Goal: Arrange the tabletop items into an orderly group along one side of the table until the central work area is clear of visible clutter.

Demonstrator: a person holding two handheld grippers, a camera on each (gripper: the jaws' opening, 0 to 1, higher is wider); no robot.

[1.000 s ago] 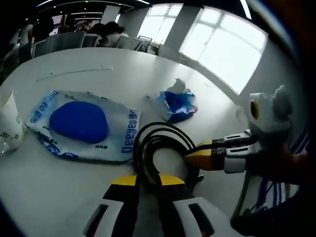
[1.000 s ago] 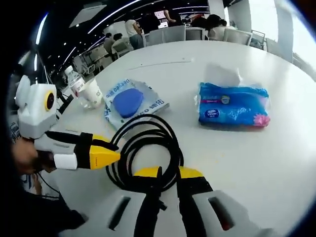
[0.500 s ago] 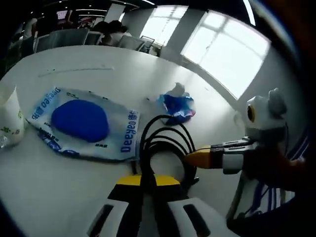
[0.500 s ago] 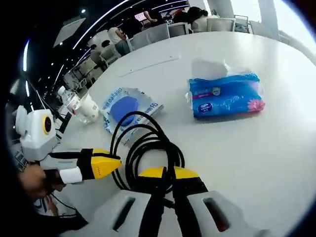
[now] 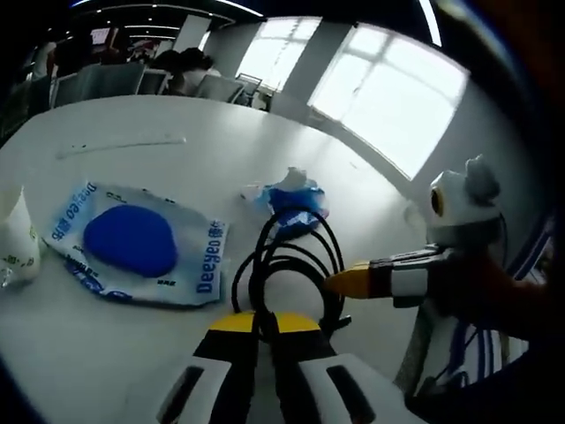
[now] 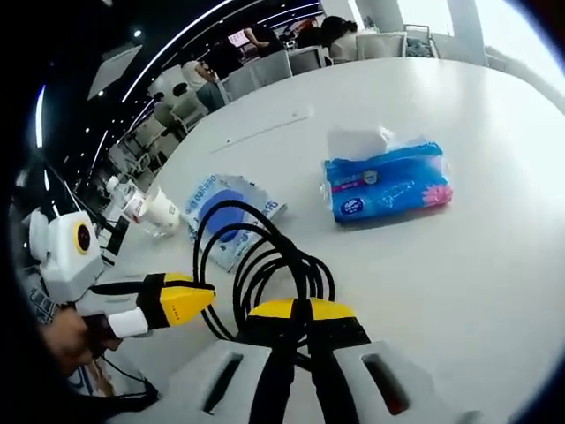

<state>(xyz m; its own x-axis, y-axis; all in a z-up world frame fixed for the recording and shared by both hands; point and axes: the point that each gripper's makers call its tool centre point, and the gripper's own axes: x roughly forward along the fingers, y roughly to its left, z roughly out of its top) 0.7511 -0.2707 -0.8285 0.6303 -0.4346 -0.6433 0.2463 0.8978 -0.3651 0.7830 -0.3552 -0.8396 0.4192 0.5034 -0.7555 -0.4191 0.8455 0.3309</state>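
A coiled black cable (image 5: 287, 261) (image 6: 265, 265) stands up off the white table (image 5: 132, 132) between my two grippers. My left gripper (image 5: 265, 325) has its yellow-tipped jaws drawn together on the coil's near strands. My right gripper (image 6: 302, 311) is shut on the coil's other side. In the left gripper view the right gripper (image 5: 340, 281) comes in from the right, and its tip touches the loops. In the right gripper view the left gripper (image 6: 207, 296) reaches the outer loop from the left. A white and blue wet wipes pack (image 5: 132, 243) (image 6: 225, 216) lies flat just beyond the coil.
A blue tissue pack (image 5: 291, 199) (image 6: 384, 181) lies farther out on the table. A paper cup (image 5: 16, 243) (image 6: 163, 212) and a bottle (image 6: 132, 199) stand near the table's edge by the wipes. Chairs (image 6: 265, 71) and people sit at the far side.
The left jaws have narrowed onto the cable. The coil has risen from lying flat to standing loops, and both views sit higher above the table.
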